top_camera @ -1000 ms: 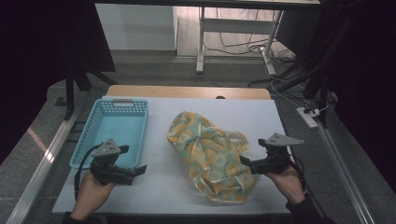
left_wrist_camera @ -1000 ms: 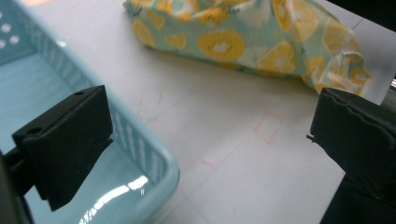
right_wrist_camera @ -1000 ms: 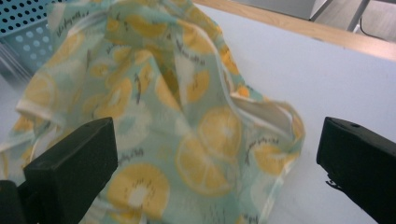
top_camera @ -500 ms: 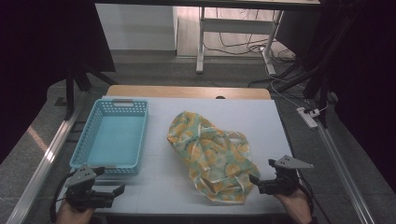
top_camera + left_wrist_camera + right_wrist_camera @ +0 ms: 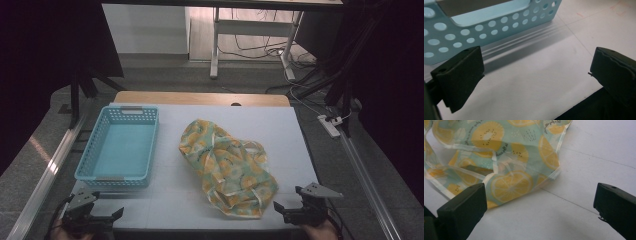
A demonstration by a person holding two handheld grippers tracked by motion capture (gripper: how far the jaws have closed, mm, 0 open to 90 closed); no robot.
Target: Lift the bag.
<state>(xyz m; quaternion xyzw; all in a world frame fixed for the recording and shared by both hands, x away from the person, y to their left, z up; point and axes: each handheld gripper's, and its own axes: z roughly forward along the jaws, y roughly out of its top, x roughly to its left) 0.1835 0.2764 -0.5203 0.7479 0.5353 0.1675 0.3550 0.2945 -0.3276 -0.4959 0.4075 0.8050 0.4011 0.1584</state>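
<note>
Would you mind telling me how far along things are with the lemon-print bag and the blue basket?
Nothing looks done: the light blue perforated plastic basket holds nothing, and the crumpled lemon-print fabric bag lies beside it on the white table. Nothing is in hand: the left gripper and right gripper sit open at the near edge, jaws apart. If the bag belongs in the basket, grasping and moving it remain.

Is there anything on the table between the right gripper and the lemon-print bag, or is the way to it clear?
Nothing visible stands between them. The right gripper sits at the near table edge with its jaws open, and only bare white table lies between it and the near corner of the lemon-print bag. The blue basket stands off to the bag's left.
</note>
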